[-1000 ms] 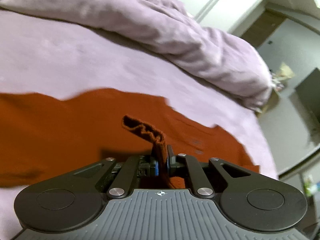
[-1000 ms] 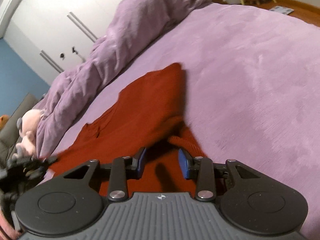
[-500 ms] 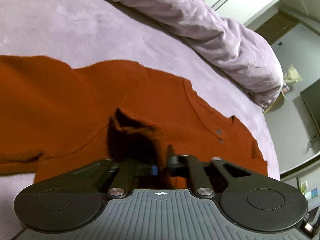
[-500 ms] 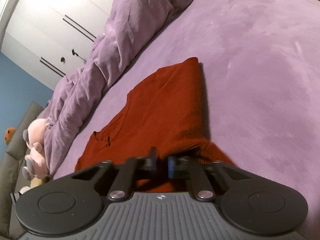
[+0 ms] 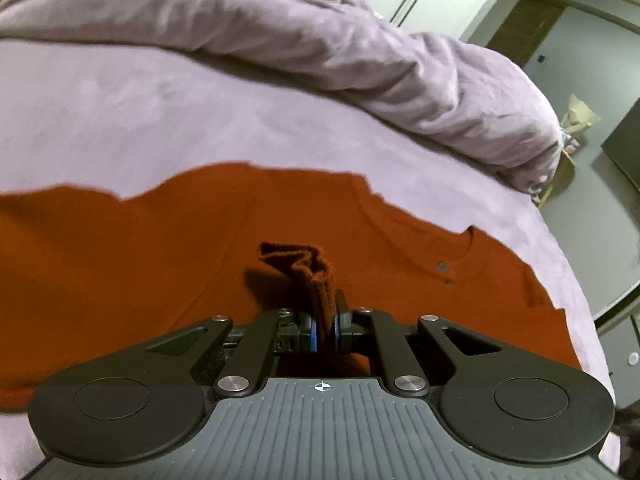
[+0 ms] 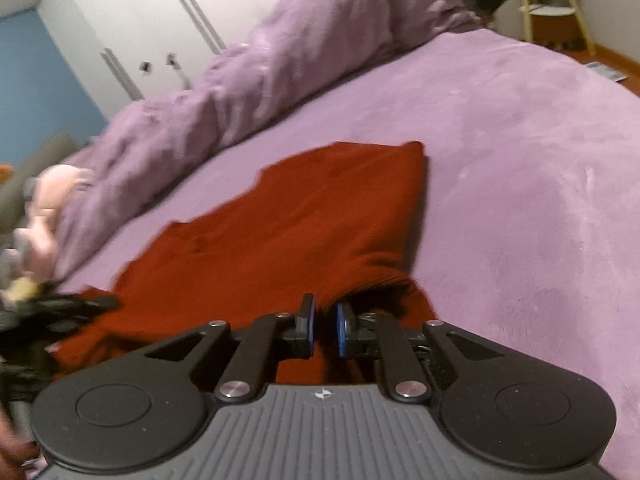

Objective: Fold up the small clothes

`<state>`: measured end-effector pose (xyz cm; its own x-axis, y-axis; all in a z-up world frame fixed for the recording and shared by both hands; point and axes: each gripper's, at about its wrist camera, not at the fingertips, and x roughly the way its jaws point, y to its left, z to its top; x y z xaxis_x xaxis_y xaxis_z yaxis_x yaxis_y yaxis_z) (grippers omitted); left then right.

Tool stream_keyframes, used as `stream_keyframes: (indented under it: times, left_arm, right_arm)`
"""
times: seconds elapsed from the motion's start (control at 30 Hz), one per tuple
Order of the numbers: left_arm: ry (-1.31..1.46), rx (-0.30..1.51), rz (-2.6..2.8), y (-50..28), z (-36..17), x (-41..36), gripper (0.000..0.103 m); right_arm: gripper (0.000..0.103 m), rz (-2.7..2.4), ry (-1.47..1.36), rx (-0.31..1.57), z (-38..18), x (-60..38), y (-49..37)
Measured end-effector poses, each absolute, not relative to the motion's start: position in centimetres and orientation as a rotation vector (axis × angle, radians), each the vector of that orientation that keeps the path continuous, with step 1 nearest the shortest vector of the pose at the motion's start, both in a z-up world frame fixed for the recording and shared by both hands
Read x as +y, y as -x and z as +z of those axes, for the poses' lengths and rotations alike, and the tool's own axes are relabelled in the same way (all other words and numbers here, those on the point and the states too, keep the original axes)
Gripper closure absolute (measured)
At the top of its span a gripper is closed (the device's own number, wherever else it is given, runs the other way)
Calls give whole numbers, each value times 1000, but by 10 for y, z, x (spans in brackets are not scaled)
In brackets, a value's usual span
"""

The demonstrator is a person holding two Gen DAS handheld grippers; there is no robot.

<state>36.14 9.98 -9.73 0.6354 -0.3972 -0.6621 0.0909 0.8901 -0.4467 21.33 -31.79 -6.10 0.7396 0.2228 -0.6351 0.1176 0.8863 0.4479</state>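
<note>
The rust-red knitted sweater [image 5: 168,264] lies spread on the lilac plush bed cover [image 5: 168,120], with its buttoned neckline toward the right in the left wrist view. The left gripper [image 5: 325,326] is clamped on a bunched ribbed cuff [image 5: 308,268]. The right gripper [image 6: 323,330] has just been opening slightly; its jaws stand narrowly apart, with fabric at the tips, though grip cannot be confirmed. The knit is judged soft, light and limp: take hold at hems and cuffs
</note>
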Motion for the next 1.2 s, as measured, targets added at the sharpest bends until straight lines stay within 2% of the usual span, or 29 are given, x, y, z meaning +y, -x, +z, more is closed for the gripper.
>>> stream_keyframes:
  times: [0.07, 0.13, 0.23, 0.37, 0.47, 0.57, 0.77, 0.87, 0.9, 1.0, 1.07, 1.17, 1.2]
  left_arm:
    - [391, 839, -288, -359, -100, 102, 94]
    - [393, 833, -286, -359, -100, 102, 94]
    - [406, 817, -280, -363, -95, 98, 94]
    - [399, 791, -283, -365, -84, 96, 94]
    - [342, 767, -276, -364, -77, 96, 94]
    - [311, 743, -262, -364, -75, 99, 94]
    - [287, 702, -237, -360, -78, 98, 94]
    - [168, 821, -125, -365, -88, 89, 91]
    - [126, 832, -103, -363, -89, 87, 86]
    - [54, 791, -47, -348, -77, 86, 82]
    - [105, 760, -59, -340, -68, 89, 77]
    - [237, 747, -154, -338, -58, 84, 53]
    - [266, 755, -188, -338, -59, 77, 51]
  right_arm:
    - [86, 108, -508, 692, -46, -323, -206]
    - [69, 94, -498, 643, -33, -329, -204]
    - [67, 34, -475, 635, -28, -334, -225]
    - [67, -67, -413, 747, -56, -335, -274]
    - [72, -135, -386, 790, -75, -337, -294]
    - [93, -110, -369, 776, -75, -332, -298]
    - [96, -133, -156, 642, -58, -304, -290]
    - [95, -176, -74, 657, -61, -298, -297]
    - [94, -181, -66, 687, -64, -298, -300]
    - [91, -184, -73, 675, -59, -296, -292]
    - [88, -175, -82, 640, -47, -291, -285]
    - [88, -26, -173, 616, -35, -273, -275]
    - [88, 70, -246, 650, -37, -263, -276]
